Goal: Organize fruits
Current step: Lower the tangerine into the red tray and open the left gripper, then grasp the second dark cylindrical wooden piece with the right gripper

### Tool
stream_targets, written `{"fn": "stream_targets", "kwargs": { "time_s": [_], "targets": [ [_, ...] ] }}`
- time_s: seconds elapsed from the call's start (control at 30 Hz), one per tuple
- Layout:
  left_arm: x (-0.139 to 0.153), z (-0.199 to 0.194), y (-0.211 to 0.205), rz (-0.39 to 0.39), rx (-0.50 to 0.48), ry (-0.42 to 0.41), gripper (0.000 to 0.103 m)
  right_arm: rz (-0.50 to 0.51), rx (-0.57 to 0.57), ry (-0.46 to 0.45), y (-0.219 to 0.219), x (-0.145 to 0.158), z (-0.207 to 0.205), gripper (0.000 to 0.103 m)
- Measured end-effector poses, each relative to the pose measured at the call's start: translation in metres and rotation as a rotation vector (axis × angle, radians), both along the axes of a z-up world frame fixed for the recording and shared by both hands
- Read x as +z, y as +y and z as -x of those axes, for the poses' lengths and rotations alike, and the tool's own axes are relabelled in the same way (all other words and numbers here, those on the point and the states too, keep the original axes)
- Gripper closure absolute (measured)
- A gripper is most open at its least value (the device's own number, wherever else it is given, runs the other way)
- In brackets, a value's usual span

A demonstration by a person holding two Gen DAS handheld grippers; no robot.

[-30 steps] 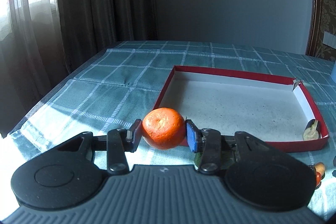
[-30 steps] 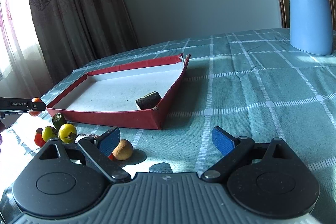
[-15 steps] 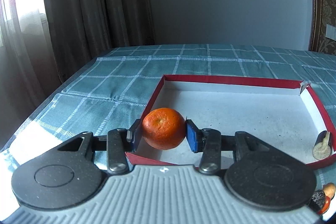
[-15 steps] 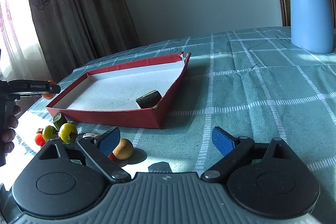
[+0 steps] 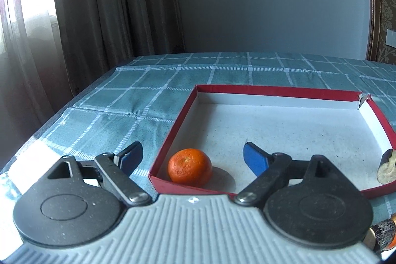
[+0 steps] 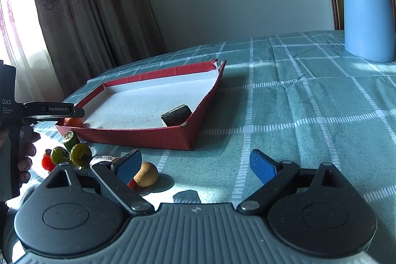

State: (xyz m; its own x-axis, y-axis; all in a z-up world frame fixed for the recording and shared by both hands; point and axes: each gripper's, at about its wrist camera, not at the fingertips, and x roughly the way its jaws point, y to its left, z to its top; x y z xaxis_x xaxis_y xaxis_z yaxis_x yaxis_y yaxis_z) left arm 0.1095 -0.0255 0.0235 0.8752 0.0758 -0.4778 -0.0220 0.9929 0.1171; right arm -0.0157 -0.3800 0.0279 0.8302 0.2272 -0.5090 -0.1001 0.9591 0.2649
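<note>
— Status of the orange (image 5: 190,169)?
— It sits in the red box (image 5: 277,89), near corner. Your left hand-held gripper (image 5: 191,157) is spread, holding nothing.
— What's left?
— Small fruits (image 6: 81,155) lie on the desk (image 6: 309,100); your right hand-held gripper (image 6: 196,166) gapes empty.

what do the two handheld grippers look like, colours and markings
Both match: the left gripper and right gripper have a ribbed grey body, two round black discs, black link arms with silver pivots, and blue textured pads. The left one's black side reads "GenRobot.AI" and "DAS".
</note>
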Motion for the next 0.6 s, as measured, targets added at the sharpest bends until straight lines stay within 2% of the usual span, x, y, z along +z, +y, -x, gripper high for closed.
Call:
{"fn": "stream_targets", "kwargs": {
  "time_s": [0.1,0.2,0.37,0.47,0.6],
  "targets": [
    [0.007,0.024,0.004,-0.003,-0.01,-0.044,0.009,-0.01,-0.001,-0.007,-0.002,0.0,0.001,0.008],
    [0.008,0.048,0.019,0.034,0.015,-0.083,0.0,-0.021,0.001,-0.027,-0.004,0.001,0.004,0.008],
    [-0.005,0.075,0.044,0.046,0.079,-0.139,0.0,-0.005,0.043,-0.108,0.001,0.007,0.015,0.008],
    [-0.013,0.078,0.053,0.07,0.096,-0.131,0.0,0.054,0.119,-0.185,0.019,0.014,0.025,0.008],
    [-0.012,0.081,0.061,0.131,0.052,-0.134,0.0,0.175,0.27,-0.251,0.053,0.019,0.033,0.008]
  ]
}}
